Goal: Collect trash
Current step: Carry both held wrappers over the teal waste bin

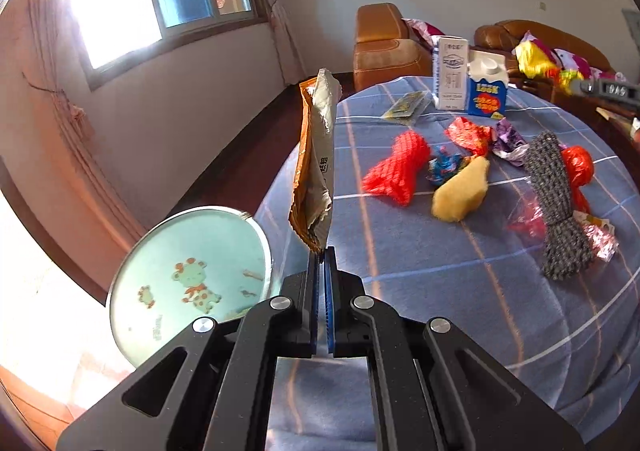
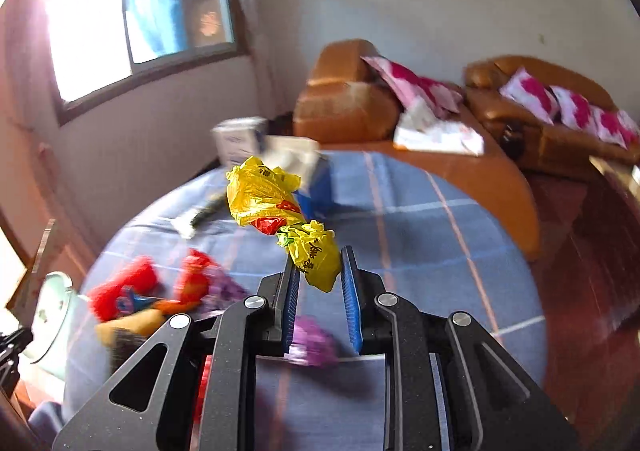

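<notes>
My left gripper point(image 1: 322, 251) is shut on the lower corner of an orange and silver snack wrapper point(image 1: 316, 155), held upright over the table's left edge, beside a pale blue basin point(image 1: 188, 283) with a cartoon print. My right gripper point(image 2: 318, 263) is shut on a crumpled yellow plastic bag point(image 2: 280, 211), held above the blue checked tablecloth point(image 2: 420, 235). That bag and gripper show at the far right of the left wrist view point(image 1: 536, 59). More trash lies on the table: red netting point(image 1: 394, 167), a red wrapper point(image 1: 468, 135), a purple wrapper point(image 1: 508, 139).
Two cartons point(image 1: 468, 79) stand at the table's far side. A yellow sponge point(image 1: 460, 191), a grey woven cord bundle point(image 1: 556, 203) and a red bag point(image 1: 578, 167) lie on the cloth. Orange sofas point(image 2: 348, 99) with pink cushions stand behind.
</notes>
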{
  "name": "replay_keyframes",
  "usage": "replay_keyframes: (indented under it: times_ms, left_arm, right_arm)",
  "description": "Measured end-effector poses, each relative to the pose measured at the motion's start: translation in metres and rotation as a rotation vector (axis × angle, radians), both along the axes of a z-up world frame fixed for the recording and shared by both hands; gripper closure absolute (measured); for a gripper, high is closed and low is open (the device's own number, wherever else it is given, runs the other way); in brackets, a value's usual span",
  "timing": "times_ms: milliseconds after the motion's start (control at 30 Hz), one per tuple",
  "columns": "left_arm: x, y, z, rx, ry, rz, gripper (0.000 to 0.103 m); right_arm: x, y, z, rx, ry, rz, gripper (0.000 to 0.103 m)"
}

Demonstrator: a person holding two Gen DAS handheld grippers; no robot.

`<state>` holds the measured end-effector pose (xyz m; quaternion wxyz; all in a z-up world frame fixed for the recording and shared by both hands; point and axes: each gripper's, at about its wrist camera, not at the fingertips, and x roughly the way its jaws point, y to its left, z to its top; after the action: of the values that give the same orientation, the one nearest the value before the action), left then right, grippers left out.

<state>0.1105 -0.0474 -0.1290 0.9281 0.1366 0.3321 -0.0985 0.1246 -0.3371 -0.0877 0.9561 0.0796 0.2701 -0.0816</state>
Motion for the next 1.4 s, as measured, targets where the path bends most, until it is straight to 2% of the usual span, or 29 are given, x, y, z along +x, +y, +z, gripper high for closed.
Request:
replay_keyframes:
  times_ms: [300,767,1100,1400]
  left_arm:
    - [-0.002,0.052,0.003,0.06,-0.007,0.139,0.101]
    - [-0.007,0.112,-0.003,0.135,0.013,0.291,0.101]
    - [-0.008,0.142,-0.004,0.195,-0.003,0.38,0.101]
    - [-0.009,0.153,-0.007,0.232,0.004,0.41,0.1]
  right_arm:
    - [0.016,0.101,0.026,-0.033,-0.059,0.231,0.082]
    - [0.053,0.225,0.012,-0.111,-0.041,0.49,0.082]
    - [0.065,0.271,0.002,-0.157,-0.048,0.608,0.082]
    - [0.072,0.303,-0.006,-0.21,-0.063,0.69,0.082]
